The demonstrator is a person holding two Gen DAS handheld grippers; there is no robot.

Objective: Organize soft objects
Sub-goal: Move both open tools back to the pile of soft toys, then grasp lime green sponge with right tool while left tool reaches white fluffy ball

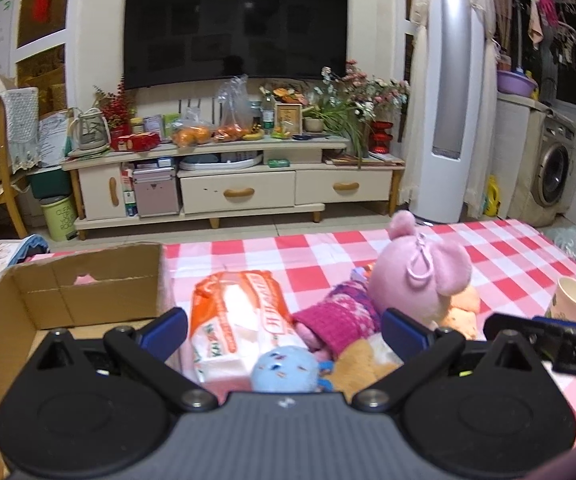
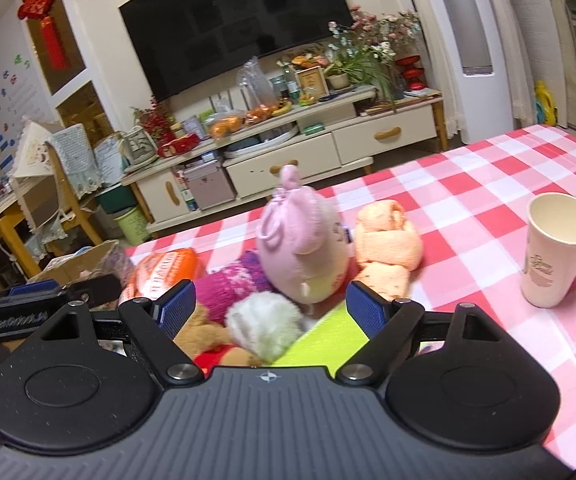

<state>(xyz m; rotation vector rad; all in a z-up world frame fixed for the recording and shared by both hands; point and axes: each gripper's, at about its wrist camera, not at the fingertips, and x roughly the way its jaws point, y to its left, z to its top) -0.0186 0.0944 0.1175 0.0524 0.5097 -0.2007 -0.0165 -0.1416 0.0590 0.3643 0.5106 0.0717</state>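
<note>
A pile of soft things lies on the red-checked table (image 1: 500, 248). In the left wrist view: an orange-and-white tissue pack (image 1: 239, 320), a blue plush ball (image 1: 285, 370), a magenta knitted piece (image 1: 338, 322), a pink plush toy (image 1: 420, 276) and a brown plush (image 1: 368, 364). My left gripper (image 1: 283, 330) is open above the pack and the ball, holding nothing. In the right wrist view my right gripper (image 2: 271, 306) is open over a white fluffy ball (image 2: 263, 326), with the pink plush toy (image 2: 304, 244), an orange rolled towel (image 2: 388, 244) and a lime-green sheet (image 2: 332, 342) around it.
An open cardboard box (image 1: 87, 284) stands at the table's left end. A paper cup (image 2: 554, 248) stands to the right; it also shows in the left wrist view (image 1: 572, 298). The right gripper's body (image 1: 548, 340) shows at the right. A TV cabinet (image 1: 239, 188) stands beyond.
</note>
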